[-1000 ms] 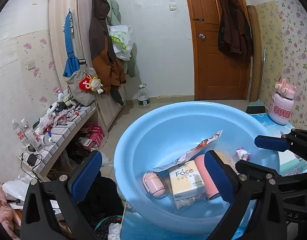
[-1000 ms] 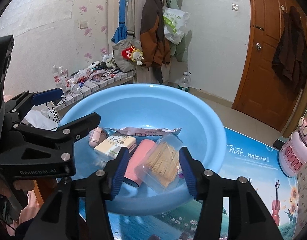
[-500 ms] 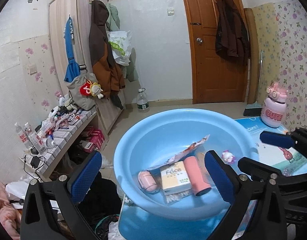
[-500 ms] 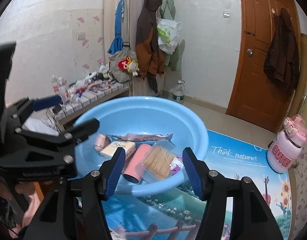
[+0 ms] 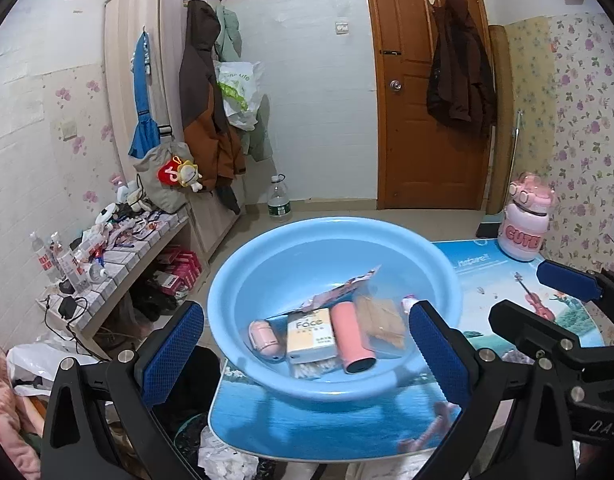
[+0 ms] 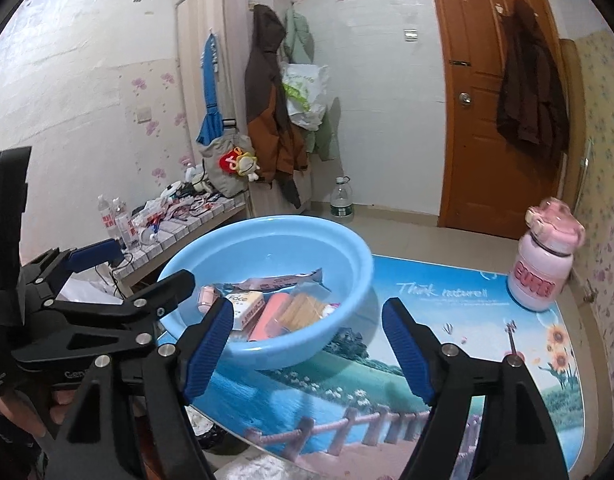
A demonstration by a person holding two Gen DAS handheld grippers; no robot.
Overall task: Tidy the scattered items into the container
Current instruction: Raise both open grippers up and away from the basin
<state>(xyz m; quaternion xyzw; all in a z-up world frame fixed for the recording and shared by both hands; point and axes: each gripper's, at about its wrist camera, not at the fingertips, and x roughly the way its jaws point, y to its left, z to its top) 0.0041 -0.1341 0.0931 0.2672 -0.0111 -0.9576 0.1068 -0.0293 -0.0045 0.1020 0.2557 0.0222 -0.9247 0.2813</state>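
A light blue basin (image 5: 331,222) (image 6: 267,220) stands on the table's left end. Inside lie a clear box of wooden sticks (image 5: 381,320) (image 6: 303,308), a pink cylinder (image 5: 353,338), a "Face" tissue pack (image 5: 311,330), a small pink case (image 5: 263,338) and a snack wrapper (image 5: 343,290). My right gripper (image 6: 307,340) hangs in front of the basin, jaws opening, nothing between them. My left gripper (image 5: 305,352) is wide open and empty, on the near left side of the basin. Each gripper shows in the other's view: right gripper (image 5: 547,300), left gripper (image 6: 135,268).
A pink "CUTE" bottle (image 5: 525,224) (image 6: 543,268) stands at the table's far right corner. The table (image 6: 447,320) carries a printed landscape mat. A low cluttered shelf (image 5: 119,252) runs along the left wall, and a water bottle (image 5: 279,204) is on the floor.
The right jaws have spread and let go of the clear box, which now lies in the basin. Both grippers have drawn back and up from the basin.
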